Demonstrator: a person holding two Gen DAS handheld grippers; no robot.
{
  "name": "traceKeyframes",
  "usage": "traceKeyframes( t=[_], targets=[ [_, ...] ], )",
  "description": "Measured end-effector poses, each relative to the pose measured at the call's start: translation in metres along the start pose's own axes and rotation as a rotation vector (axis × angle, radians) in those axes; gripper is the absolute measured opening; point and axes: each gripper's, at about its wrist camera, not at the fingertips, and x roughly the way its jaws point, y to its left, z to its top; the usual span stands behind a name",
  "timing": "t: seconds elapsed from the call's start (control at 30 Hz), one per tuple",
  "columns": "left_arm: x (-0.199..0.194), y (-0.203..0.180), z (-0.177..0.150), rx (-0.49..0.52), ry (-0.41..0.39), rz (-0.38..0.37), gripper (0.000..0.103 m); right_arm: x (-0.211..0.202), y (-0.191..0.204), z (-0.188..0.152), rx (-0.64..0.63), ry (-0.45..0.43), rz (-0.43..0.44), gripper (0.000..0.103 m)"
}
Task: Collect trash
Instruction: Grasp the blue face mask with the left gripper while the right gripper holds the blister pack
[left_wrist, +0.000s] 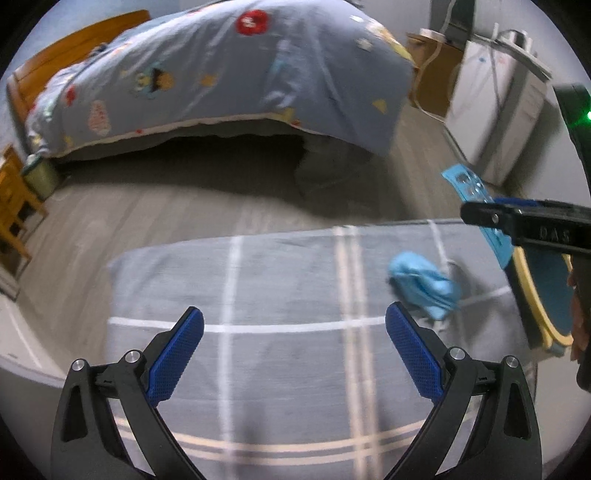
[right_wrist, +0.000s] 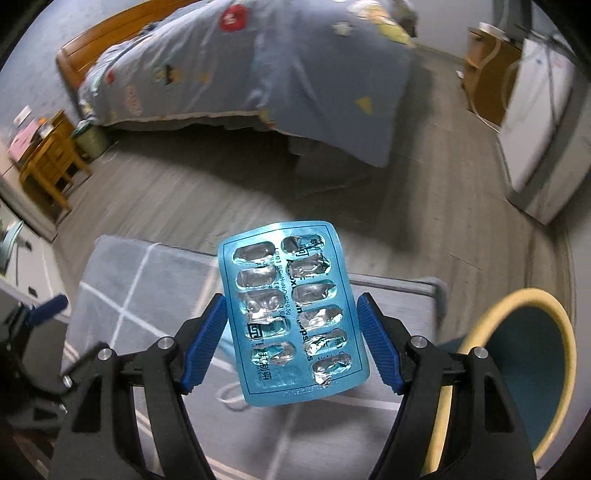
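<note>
Blue blister pack (right_wrist: 291, 314) sits pinched in your right gripper (right_wrist: 291, 341) for binning, while your left gripper (left_wrist: 295, 354) gapes wide near the crumpled wrapper (left_wrist: 423, 290).

The left gripper (left_wrist: 294, 347) points toward 12 o'clock with its blue-padded jaws spread wide and holding nothing. The right gripper (right_wrist: 291, 341), seen at 3 o'clock from the left wrist, clamps a blister pack (right_wrist: 290, 310) upright.

Home bedroom, bed (left_wrist: 221, 74) with cartoon quilt, wooden nightstand (right_wrist: 48, 162)
</note>
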Motion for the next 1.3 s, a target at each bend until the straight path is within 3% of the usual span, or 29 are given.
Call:
traceKeyframes(
  t=[0.23,0.43,0.6,1.07,1.2,1.3],
  targets=[
    [0.027,-0.052,0.001,0.048,-0.002,-0.034,0.098,-0.005,-0.039,-0.012,0.064,0.011,-0.051,0.071],
    [0.052,-0.068,0.0,0.018,0.013,-0.055,0.098,-0.005,-0.062,-0.016,0.133,0.017,-0.061,0.071],
    [0.066,-0.078,-0.001,0.032,0.02,-0.059,0.098,0.0,-0.071,-0.019,0.147,0.029,-0.074,0.071],
    [0.085,-0.109,0.002,0.136,0.016,-0.162,0.094,0.011,-0.081,-0.021,0.175,0.061,-0.101,0.071],
    [0.085,-0.108,-0.002,0.156,0.033,-0.175,0.068,0.011,-0.08,-0.021,0.18,0.062,-0.101,0.071],
    [0.082,-0.103,-0.005,0.145,0.033,-0.192,0.054,0.01,-0.078,-0.022,0.169,0.062,-0.1,0.071]
  ],
)
